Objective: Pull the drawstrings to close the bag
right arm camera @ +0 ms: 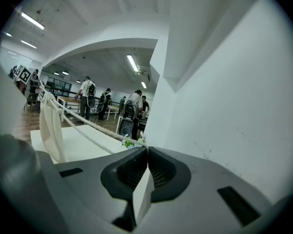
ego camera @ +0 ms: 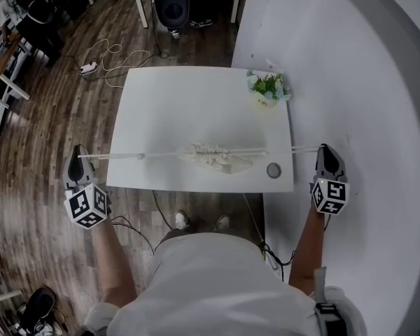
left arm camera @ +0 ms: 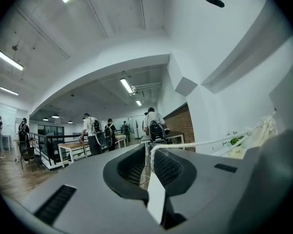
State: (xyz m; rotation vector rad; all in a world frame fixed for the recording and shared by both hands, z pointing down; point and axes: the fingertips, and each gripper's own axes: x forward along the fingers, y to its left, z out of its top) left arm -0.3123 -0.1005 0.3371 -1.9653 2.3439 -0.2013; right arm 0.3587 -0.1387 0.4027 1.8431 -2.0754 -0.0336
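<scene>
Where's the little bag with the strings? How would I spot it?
Look at the square white table on the wooden floor. Near its front edge lies the scrunched cream cloth bag. Unlike the green potted plant and the small grey round disc, it has white cords running out both sides.

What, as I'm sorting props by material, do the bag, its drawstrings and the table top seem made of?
Bag: looks like off-white woven cloth, perhaps cotton or canvas, matte; it gathers into soft folds.
Drawstrings: white twisted cord, probably cotton; the rope-like twist shows in the right gripper view.
Table top: smooth white board, perhaps laminate or painted; the surface is even, and its core can't be told.
</scene>
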